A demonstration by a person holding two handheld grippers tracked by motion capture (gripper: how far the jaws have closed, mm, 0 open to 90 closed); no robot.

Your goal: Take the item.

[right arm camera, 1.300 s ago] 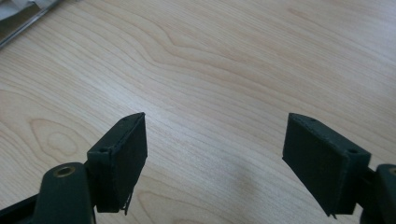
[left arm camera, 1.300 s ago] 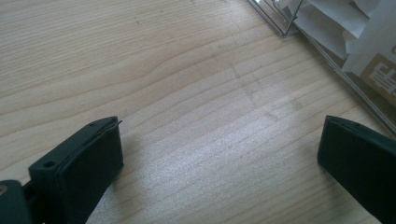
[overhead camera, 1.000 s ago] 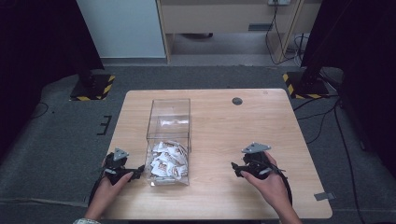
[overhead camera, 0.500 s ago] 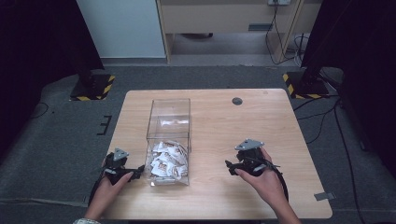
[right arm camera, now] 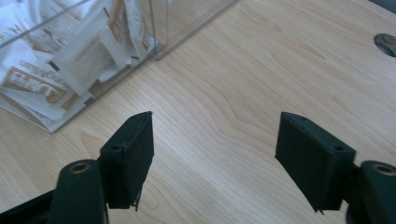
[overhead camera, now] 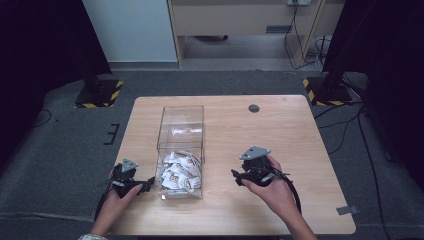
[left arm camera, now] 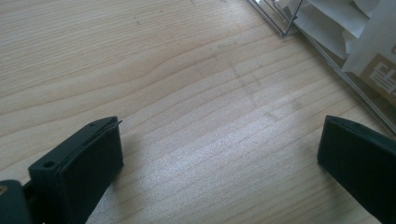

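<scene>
On the wooden surface in front of me stands a clear box, its long axis running away from me, with a heap of white and brown sachets piled in the near end. My left tongs sit just beside the box's near left wall, pointing at it; in the left gripper view the box corner lies up and to the right of the black jaws, which stand wide apart with only bare wood between them. My right tongs are farther off, on the open wood to the right of the box, tips aimed left toward it. In the right gripper view the sachets lie up and to the left behind the clear wall, and the jaws, which have just been closing a little, are fairly wide with nothing between them and touch nothing. I judge the left hand the nearer one, but the wall bars a sideways approach, so either hand would have to go in over the open top.
</scene>
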